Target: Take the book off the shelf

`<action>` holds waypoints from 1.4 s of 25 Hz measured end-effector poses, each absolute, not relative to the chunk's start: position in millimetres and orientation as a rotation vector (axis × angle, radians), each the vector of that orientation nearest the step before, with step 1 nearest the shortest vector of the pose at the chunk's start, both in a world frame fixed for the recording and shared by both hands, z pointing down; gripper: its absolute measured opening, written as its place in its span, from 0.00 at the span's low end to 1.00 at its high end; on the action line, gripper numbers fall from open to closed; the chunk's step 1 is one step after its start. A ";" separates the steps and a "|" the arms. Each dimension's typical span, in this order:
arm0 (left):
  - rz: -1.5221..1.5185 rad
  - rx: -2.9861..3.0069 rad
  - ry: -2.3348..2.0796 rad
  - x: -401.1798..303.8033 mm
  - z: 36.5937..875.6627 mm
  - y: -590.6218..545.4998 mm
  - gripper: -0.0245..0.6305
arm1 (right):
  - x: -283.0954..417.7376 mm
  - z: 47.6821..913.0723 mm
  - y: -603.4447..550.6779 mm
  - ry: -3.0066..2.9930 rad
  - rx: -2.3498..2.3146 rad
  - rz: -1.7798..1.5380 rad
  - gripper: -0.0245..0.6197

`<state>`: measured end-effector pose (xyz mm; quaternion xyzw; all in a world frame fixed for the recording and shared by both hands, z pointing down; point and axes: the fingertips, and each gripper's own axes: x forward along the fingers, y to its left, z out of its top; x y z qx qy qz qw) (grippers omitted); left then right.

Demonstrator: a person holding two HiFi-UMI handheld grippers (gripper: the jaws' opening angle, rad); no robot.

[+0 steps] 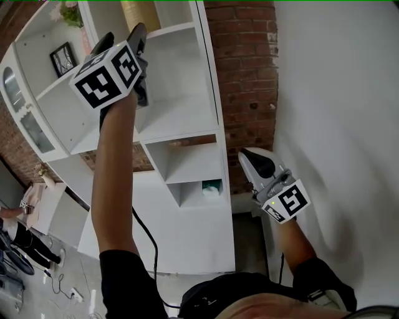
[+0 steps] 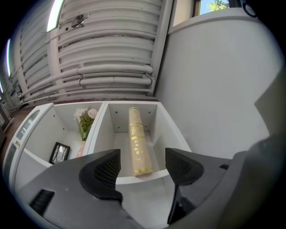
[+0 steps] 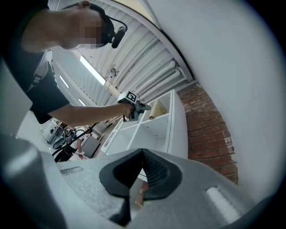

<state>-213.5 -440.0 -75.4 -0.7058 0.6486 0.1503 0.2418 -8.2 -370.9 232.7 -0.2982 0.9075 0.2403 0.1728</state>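
Observation:
A cream book (image 2: 137, 141) with gold lettering on its spine stands alone in the top right compartment of the white shelf unit (image 2: 147, 179); in the head view the book (image 1: 140, 14) is at the top edge. My left gripper (image 2: 142, 167) is raised in front of that compartment, open, with the book seen between its jaws but beyond them and untouched. From the head view the left gripper (image 1: 123, 32) sits just below the book. My right gripper (image 1: 248, 157) hangs low by the white wall, jaws (image 3: 143, 154) shut with nothing in them.
A vase of flowers (image 2: 85, 120) and a black picture frame (image 2: 59, 152) occupy the compartment left of the book. A teal object (image 1: 212, 187) lies in a lower cubby. A brick wall (image 1: 246, 75) runs behind the shelf. A person (image 1: 22, 233) stands far left.

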 end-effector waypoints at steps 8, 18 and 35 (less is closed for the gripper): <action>0.284 -1.918 1.861 -212.0 -110.7 -486.4 0.52 | 11.3 234.0 -385.4 2.559 -0.886 0.688 0.04; 0.156 -1.939 1.981 -217.6 -107.2 -533.9 0.52 | 37.2 236.1 -396.5 2.530 -0.947 0.668 0.04; 0.242 -1.859 1.991 -223.3 -114.5 -519.7 0.33 | 51.1 244.2 -393.0 2.514 -0.996 0.636 0.04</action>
